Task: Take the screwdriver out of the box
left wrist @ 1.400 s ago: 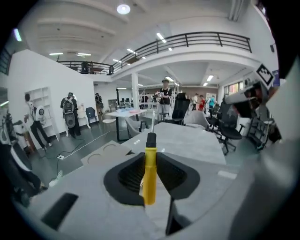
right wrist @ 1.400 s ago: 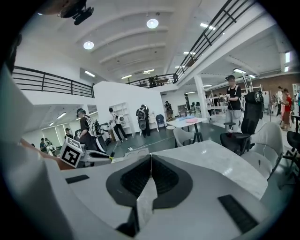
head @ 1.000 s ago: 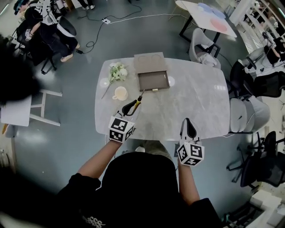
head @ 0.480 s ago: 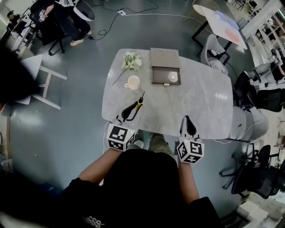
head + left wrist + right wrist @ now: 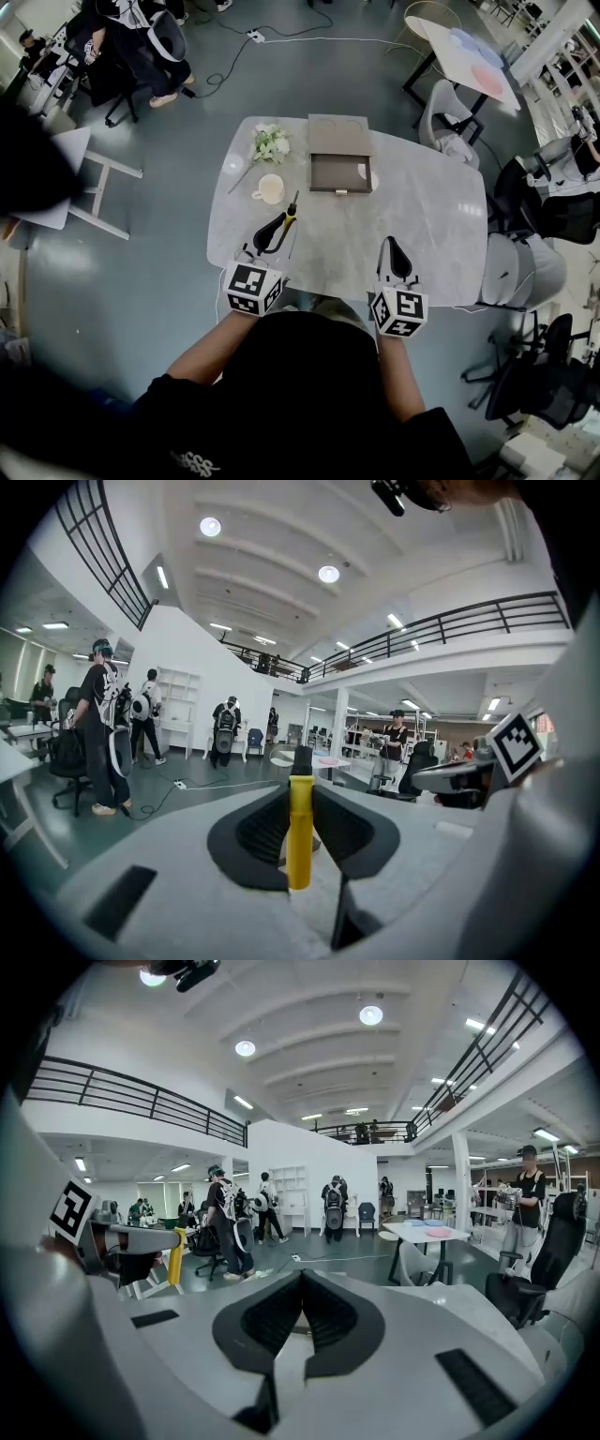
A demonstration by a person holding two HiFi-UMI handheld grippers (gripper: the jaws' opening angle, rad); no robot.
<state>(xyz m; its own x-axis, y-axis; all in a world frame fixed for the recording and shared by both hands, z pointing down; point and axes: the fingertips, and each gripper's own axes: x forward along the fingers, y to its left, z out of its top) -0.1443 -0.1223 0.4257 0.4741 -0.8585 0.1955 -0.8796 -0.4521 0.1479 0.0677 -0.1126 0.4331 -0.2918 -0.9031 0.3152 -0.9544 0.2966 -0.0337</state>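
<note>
**Screwdriver out of the box, clamped in the left jaws**

The left gripper view shows the grip best. The left gripper has its jaws closed partway onto the yellow handle of the screwdriver, with a dark pad pressing on each side. The handle stands upright between them and its black end pokes past the tips. The head view gives the placing instead: the left gripper is over the near part of the worktop. There the screwdriver points away from the person, towards the box but well short of it. The box lies open at the far edge with its lid laid back; what is inside cannot be made out.

The right gripper view shows the right gripper with its jaws together and nothing between them. At the left of that view the other gripper appears from the side, with the yellow handle held in it. From the head, the right gripper is over the near right of the worktop, apart from everything on it.

The worktop is pale grey, marbled, with rounded corners. A cup stands left of the box, and a bunch of white flowers lies beyond the cup.

Around it is a grey floor with a cable trailing across the far side. Chairs stand to the right, and a white table stands further off. Only the gripper views show the hall's height: a balcony railing, round ceiling lamps, and people standing about.
</note>
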